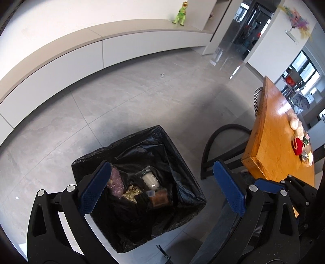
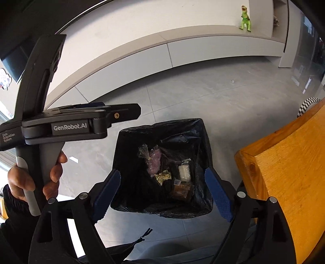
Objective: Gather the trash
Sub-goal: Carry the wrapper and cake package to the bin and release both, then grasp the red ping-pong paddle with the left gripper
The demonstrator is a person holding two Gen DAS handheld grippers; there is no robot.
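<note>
Grey floor tiles (image 1: 142, 97) take up most of both views, with a long pale cabinet (image 1: 61, 61) along the far wall. Beside the bin on the right stands a wooden table (image 2: 284, 172), with a black chair (image 1: 223, 142) next to it.

On the floor sits the bin (image 1: 158, 134), square and lined with a black bag. The trash lies at its bottom: a clear bag of purple pieces (image 2: 153, 160), a crumpled gold wrapper (image 2: 162, 177) with dark print too small to read, a clear packet holding something white (image 2: 183, 171), and a brown packet (image 2: 182, 190) with a small label I cannot read.

Over the bin, the left gripper (image 1: 160, 190) stands wide open with nothing between its 2 blue pads. Likewise, the right gripper (image 2: 162, 195) is spread apart and empty.

From the right wrist camera, a hand (image 2: 34, 178) holds the left gripper's handle; its body reads "GenRobot.AI" and "Data Acquisition System".

A green toy dinosaur (image 2: 245, 19) stands on the cabinet.
</note>
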